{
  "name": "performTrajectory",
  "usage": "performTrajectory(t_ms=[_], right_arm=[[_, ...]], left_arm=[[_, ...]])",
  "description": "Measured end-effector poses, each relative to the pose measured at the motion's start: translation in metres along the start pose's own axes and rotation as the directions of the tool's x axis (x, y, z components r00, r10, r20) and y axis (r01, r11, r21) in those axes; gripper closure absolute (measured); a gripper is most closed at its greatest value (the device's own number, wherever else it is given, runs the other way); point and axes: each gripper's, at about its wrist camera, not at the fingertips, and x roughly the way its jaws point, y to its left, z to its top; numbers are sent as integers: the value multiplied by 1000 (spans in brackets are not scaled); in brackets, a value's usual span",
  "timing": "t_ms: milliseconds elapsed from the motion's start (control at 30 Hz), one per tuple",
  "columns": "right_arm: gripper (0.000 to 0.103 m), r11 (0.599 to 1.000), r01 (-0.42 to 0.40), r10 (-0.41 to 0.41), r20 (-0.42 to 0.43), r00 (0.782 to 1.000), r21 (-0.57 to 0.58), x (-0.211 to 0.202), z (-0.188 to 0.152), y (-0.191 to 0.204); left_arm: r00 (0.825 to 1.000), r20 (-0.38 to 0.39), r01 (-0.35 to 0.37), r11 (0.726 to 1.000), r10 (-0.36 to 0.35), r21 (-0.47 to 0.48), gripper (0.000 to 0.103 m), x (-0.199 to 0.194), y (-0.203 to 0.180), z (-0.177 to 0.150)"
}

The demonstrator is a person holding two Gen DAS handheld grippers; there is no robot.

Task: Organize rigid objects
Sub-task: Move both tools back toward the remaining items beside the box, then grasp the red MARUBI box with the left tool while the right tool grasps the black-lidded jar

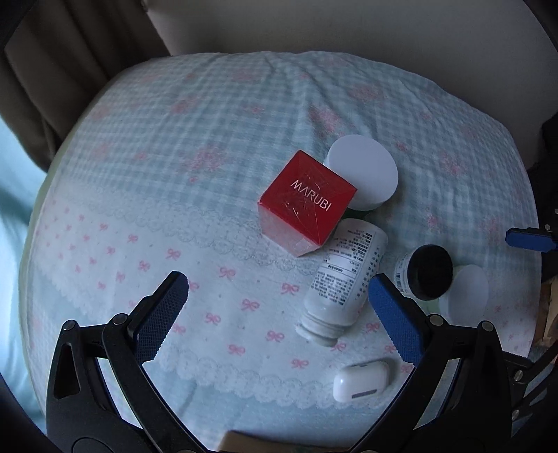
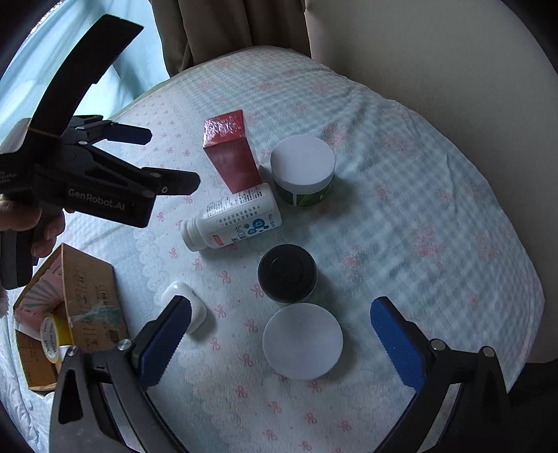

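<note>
A red MARUBI box [image 1: 307, 202] [image 2: 232, 153] stands upright on the patterned cloth. A white bottle [image 1: 343, 278] [image 2: 233, 219] lies on its side against it. Behind is a green jar with a white lid [image 1: 362, 170] [image 2: 302, 170]. A black-lidded jar [image 1: 430, 271] [image 2: 287, 273] and a white round jar [image 1: 467, 289] [image 2: 302, 339] sit nearer the right side. A white earbud case [image 1: 361, 379] [image 2: 185, 306] lies at the front. My left gripper [image 1: 279, 306] [image 2: 174, 158] is open and empty above the cloth. My right gripper [image 2: 279, 334] is open and empty over the white round jar.
An open cardboard box [image 2: 80, 299] with a yellow tape roll [image 2: 52, 331] sits at the left edge of the cloth. A beige curtain [image 2: 226, 24] and a pale cushion [image 2: 436, 69] stand behind. The cloth-covered surface [image 1: 174, 156] drops off at its rounded edges.
</note>
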Motion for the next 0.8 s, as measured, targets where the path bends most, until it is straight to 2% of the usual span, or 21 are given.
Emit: performTrajectory(t_ms=[167, 233, 400, 500, 567, 600, 700, 800], right_arm=[[5, 999, 21, -22, 17, 1000, 27, 28, 4, -2], [6, 999, 28, -29, 24, 999, 33, 36, 5, -1], [14, 999, 43, -43, 21, 999, 24, 58, 5, 3], [15, 998, 50, -51, 15, 999, 40, 66, 4, 1], [18, 998, 46, -47, 12, 999, 53, 70, 4, -1], [24, 997, 44, -45, 8, 999, 57, 72, 5, -2], [30, 997, 43, -43, -2, 999, 63, 78, 7, -4], [33, 997, 46, -46, 8, 999, 63, 80, 9, -5]], left_arm=[[999, 22, 37, 991, -40, 126, 6, 29, -3, 12], [998, 28, 52, 986, -57, 157, 14, 37, -2, 16], [995, 21, 87, 975, -93, 202, 25, 54, 1, 23], [994, 11, 101, 969, -106, 225, 32, 61, 0, 25], [992, 6, 120, 968, -124, 222, 39, 64, 2, 25], [991, 2, 128, 967, -132, 220, 46, 66, 2, 26], [988, 6, 149, 962, -154, 230, 56, 66, -2, 25], [990, 27, 124, 959, -136, 253, 58, 64, -7, 24]])
